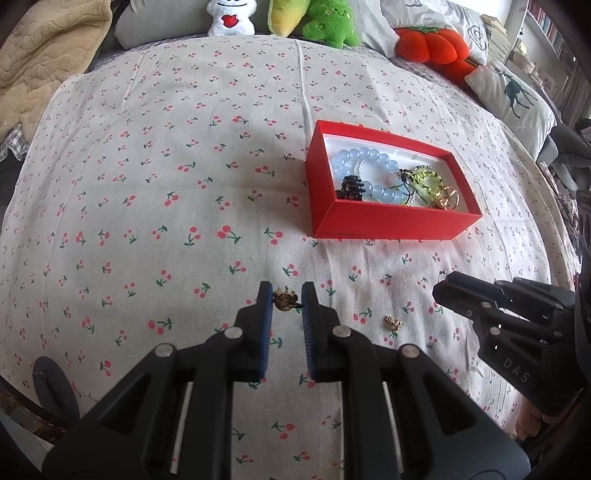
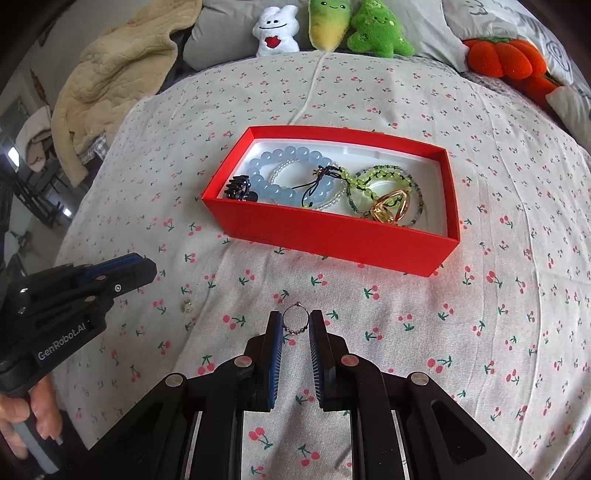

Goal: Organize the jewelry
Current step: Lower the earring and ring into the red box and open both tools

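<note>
A red box (image 1: 391, 221) (image 2: 332, 236) on the cherry-print bedspread holds a blue bead bracelet (image 2: 273, 162), a green bead bracelet (image 2: 373, 177), a black hair clip (image 2: 236, 188) and a gold piece (image 2: 391, 206). My left gripper (image 1: 287, 299) is open around a small gold earring (image 1: 283, 298) lying on the cloth. A second gold earring (image 1: 392, 322) (image 2: 187, 305) lies between the grippers. My right gripper (image 2: 295, 325) is open around a thin hoop earring with dark beads (image 2: 295, 320). The right gripper also shows in the left wrist view (image 1: 448, 286), and the left gripper in the right wrist view (image 2: 140, 267).
Plush toys (image 2: 325, 26) and pillows (image 1: 513, 92) line the head of the bed. A beige blanket (image 2: 110, 74) lies at the far left. The bedspread (image 1: 166, 166) stretches left of the box.
</note>
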A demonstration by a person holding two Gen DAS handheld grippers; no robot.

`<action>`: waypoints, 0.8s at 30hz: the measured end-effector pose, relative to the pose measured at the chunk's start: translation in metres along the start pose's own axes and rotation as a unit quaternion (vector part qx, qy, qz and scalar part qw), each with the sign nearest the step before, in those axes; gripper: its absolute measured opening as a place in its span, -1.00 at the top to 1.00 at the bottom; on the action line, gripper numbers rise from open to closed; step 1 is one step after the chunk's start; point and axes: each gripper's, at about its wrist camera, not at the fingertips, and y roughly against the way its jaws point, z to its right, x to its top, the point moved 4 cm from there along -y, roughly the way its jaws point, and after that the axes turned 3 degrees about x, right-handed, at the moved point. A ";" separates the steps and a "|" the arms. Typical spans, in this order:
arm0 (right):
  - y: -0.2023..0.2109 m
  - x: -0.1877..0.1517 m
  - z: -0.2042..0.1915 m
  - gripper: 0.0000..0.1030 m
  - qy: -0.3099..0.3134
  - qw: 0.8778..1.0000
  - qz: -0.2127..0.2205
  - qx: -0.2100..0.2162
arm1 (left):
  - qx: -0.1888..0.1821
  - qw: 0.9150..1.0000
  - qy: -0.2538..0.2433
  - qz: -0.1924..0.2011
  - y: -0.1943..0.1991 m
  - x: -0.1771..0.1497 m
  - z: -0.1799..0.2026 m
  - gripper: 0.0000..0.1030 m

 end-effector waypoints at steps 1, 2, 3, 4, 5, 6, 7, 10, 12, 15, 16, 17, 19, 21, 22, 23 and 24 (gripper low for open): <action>0.004 0.001 0.003 0.71 -0.005 1.000 0.004 0.002 | -0.002 1.000 0.001 0.003 0.001 0.001 0.001 0.67; 0.008 0.003 0.006 0.71 -0.010 1.000 0.008 0.004 | -0.004 1.000 0.001 0.006 0.003 0.003 0.002 0.67; 0.011 0.005 0.009 0.71 -0.015 1.000 0.012 0.005 | -0.006 1.000 0.001 0.009 0.005 0.004 0.004 0.67; 0.014 0.006 0.012 0.71 -0.019 1.000 0.015 0.006 | -0.008 1.000 0.002 0.013 0.006 0.005 0.005 0.67; 0.017 0.008 0.015 0.71 -0.024 0.999 0.019 0.007 | -0.010 1.000 0.002 0.016 0.008 0.007 0.007 0.67; 0.019 0.009 0.018 0.71 -0.028 0.999 0.023 0.007 | -0.013 1.000 0.002 0.020 0.009 0.009 0.008 0.67; 0.021 0.011 0.021 0.71 -0.031 0.999 0.027 0.007 | -0.015 1.000 0.002 0.023 0.011 0.010 0.010 0.67; 0.029 0.016 0.027 0.71 -0.034 0.999 0.040 0.000 | -0.023 0.999 0.000 0.033 0.014 0.016 0.017 0.67; 0.033 0.020 0.031 0.71 -0.038 0.998 0.046 0.000 | -0.029 0.999 -0.004 0.042 0.015 0.021 0.024 0.67; 0.037 0.026 0.036 0.71 -0.041 0.997 0.058 0.000 | -0.046 0.997 -0.008 0.055 0.016 0.031 0.035 0.67; 0.039 0.028 0.037 0.71 -0.042 0.997 0.062 0.000 | -0.053 0.997 -0.008 0.058 0.016 0.034 0.040 0.67; 0.040 0.031 0.039 0.71 -0.045 0.997 0.066 0.001 | -0.058 0.996 -0.010 0.062 0.016 0.037 0.044 0.67; 0.041 0.035 0.045 0.71 -0.052 0.996 0.071 0.004 | -0.068 0.995 -0.014 0.070 0.014 0.044 0.052 0.67; 0.042 0.039 0.050 0.71 -0.059 0.995 0.076 0.006 | -0.078 0.994 -0.015 0.074 0.010 0.050 0.058 0.67; 0.042 0.040 0.053 0.71 -0.062 0.995 0.078 0.006 | -0.082 0.994 -0.016 0.075 0.008 0.053 0.061 0.67; 0.042 0.042 0.056 0.71 -0.064 0.995 0.081 0.007 | -0.087 0.993 -0.015 0.075 0.005 0.056 0.064 0.67; 0.042 0.045 0.059 0.71 -0.066 0.994 0.084 0.008 | -0.091 0.993 -0.013 0.074 0.001 0.058 0.066 0.67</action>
